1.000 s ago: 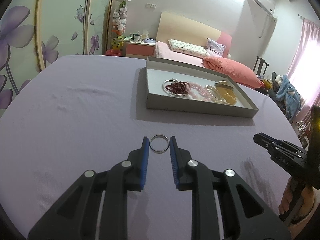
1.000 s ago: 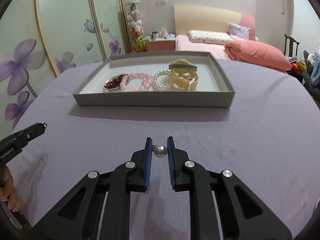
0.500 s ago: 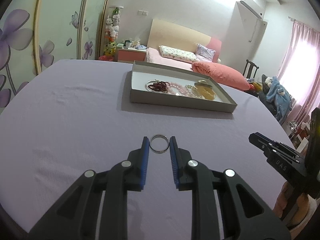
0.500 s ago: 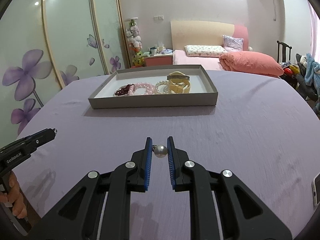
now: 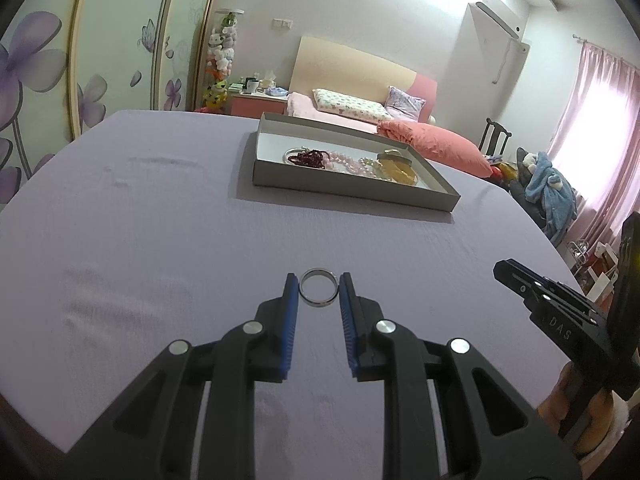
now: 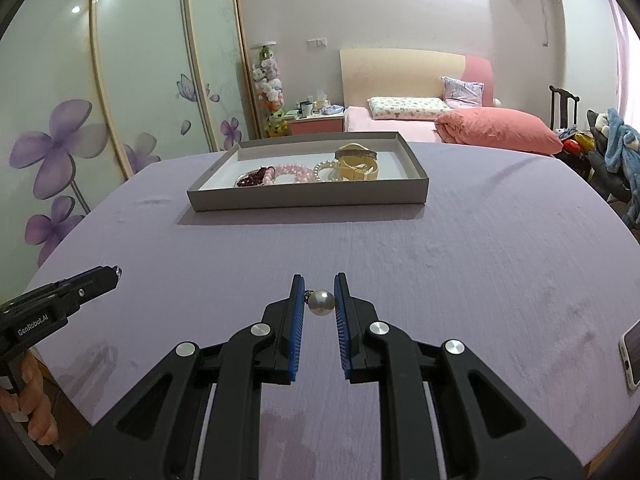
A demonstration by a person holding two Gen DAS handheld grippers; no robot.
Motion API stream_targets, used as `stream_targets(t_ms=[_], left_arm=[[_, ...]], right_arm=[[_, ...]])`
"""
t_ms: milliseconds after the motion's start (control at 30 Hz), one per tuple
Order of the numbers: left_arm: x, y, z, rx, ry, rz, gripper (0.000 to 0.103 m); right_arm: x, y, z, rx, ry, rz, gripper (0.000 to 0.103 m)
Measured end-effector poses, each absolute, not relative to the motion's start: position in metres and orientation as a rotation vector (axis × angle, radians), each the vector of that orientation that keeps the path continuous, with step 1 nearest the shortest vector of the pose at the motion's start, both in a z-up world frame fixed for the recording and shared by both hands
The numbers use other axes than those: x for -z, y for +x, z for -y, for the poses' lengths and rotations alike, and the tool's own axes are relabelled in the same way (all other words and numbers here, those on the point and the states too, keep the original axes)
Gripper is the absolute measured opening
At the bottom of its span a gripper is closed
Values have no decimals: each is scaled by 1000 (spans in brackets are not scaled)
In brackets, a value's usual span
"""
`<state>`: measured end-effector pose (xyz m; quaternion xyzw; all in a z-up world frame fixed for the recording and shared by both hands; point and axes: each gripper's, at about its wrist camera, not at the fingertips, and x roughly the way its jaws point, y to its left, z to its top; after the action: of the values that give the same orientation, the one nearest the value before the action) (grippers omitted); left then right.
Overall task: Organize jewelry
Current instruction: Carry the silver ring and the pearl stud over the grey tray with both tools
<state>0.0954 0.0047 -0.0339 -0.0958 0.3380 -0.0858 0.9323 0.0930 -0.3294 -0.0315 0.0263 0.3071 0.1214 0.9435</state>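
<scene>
My left gripper (image 5: 319,285) is shut on a silver ring (image 5: 319,293), held above the purple table. My right gripper (image 6: 320,286) is shut on a pearl earring (image 6: 321,302), also held above the table. A grey tray (image 5: 352,192) stands at the far side; it also shows in the right wrist view (image 6: 308,201). It holds a dark red bead bracelet (image 6: 256,178), a pink bead bracelet (image 6: 294,172), a pearl bracelet (image 6: 325,169) and a yellow band (image 6: 357,161). The right gripper shows at the right of the left wrist view (image 5: 560,312), the left one at the left of the right wrist view (image 6: 60,300).
The round table wears a purple cloth (image 5: 160,220). A phone (image 6: 632,354) lies at its right edge. Behind the table are a bed with a pink quilt (image 6: 496,128), a floral wardrobe (image 6: 60,140) and a chair (image 6: 564,108).
Both grippers have drawn back from the tray, still holding the ring and the earring; the tray looks farther away and smaller in both views.
</scene>
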Motion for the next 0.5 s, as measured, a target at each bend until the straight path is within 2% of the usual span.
stream_targets(t_ms=[500], left_arm=[[32, 92, -3, 178, -192, -690, 21]], right_arm=[[30, 89, 332, -243, 59, -614, 16]])
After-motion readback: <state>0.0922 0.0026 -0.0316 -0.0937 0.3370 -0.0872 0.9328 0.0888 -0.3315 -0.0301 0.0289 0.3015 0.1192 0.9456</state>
